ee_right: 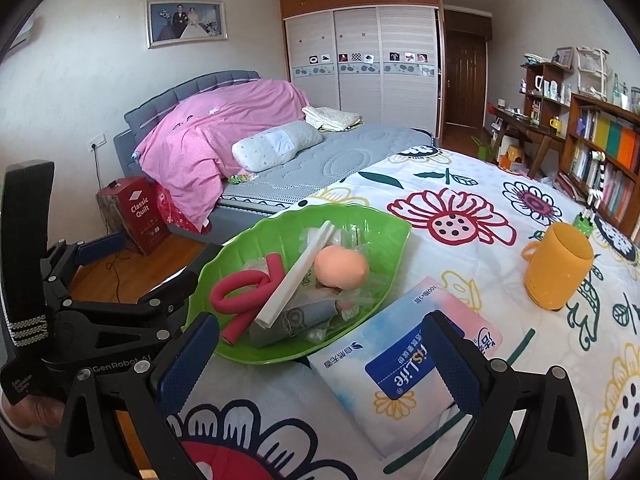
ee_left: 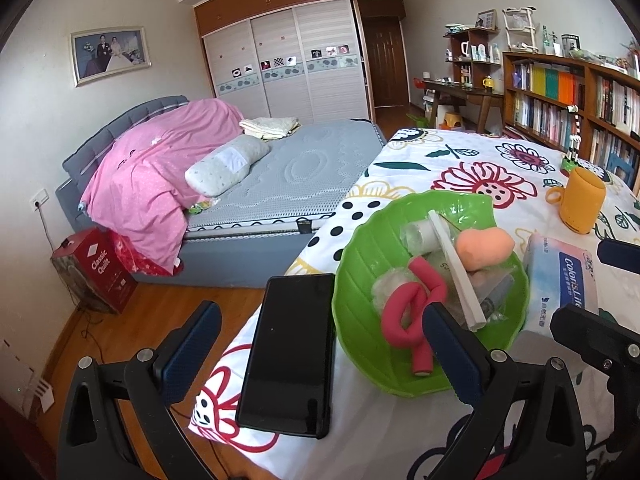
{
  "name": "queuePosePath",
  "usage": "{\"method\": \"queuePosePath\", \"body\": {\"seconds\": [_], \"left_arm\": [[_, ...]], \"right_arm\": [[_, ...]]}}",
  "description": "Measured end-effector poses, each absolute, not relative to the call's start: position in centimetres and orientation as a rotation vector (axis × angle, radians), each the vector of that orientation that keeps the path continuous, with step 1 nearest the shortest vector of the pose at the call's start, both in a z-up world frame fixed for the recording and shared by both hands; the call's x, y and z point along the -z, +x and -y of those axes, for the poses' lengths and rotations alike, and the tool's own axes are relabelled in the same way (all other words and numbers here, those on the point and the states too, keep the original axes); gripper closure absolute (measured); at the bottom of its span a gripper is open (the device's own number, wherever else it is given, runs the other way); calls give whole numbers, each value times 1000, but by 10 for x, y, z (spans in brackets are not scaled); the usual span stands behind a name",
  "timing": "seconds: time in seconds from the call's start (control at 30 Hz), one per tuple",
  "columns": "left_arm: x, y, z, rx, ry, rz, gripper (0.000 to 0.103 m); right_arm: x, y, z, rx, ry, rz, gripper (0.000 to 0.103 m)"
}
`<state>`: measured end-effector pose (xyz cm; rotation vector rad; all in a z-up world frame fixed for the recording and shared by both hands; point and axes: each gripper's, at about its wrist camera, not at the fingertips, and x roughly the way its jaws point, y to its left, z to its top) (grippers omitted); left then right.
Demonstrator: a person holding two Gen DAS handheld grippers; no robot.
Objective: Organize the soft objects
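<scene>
While a grey bed [ee_left: 288, 184] with a pink quilt [ee_left: 160, 164] fills the far left of the room, the near right is taken by a table under a flowered cloth [ee_right: 460, 200]. A bookcase [ee_left: 568, 104] runs along the far right wall. On the cloth sits a green leaf-shaped tray [ee_right: 256, 248], and just to its right lies a tissue pack [ee_right: 400, 360], touching the tray's near rim. Farther right stands a yellow mug [ee_right: 558, 268], well apart from the tray. A black phone [ee_left: 292, 352] lies left of the tray at the table's near left edge. Inside the tray a white stick [ee_right: 296, 276] leans across a knotted pink foam roller [ee_right: 244, 292] on its left and a peach sponge [ee_right: 340, 266] on its right, over clear wrappers. The left gripper [ee_left: 324, 352] is spread wide, empty, its fingers either side of the phone. The right gripper [ee_right: 320, 360] is likewise released, hovering over the tissue pack.
</scene>
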<state>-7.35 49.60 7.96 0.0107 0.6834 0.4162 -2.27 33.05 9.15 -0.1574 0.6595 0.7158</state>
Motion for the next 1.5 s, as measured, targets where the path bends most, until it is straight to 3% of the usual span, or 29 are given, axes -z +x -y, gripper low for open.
{"method": "queuePosePath", "body": {"seconds": [1.5], "left_arm": [[-59,-73,-514,-449,0,-726,2]], "right_arm": [[-89,-19,-359,-713,-257,-674,0]]}}
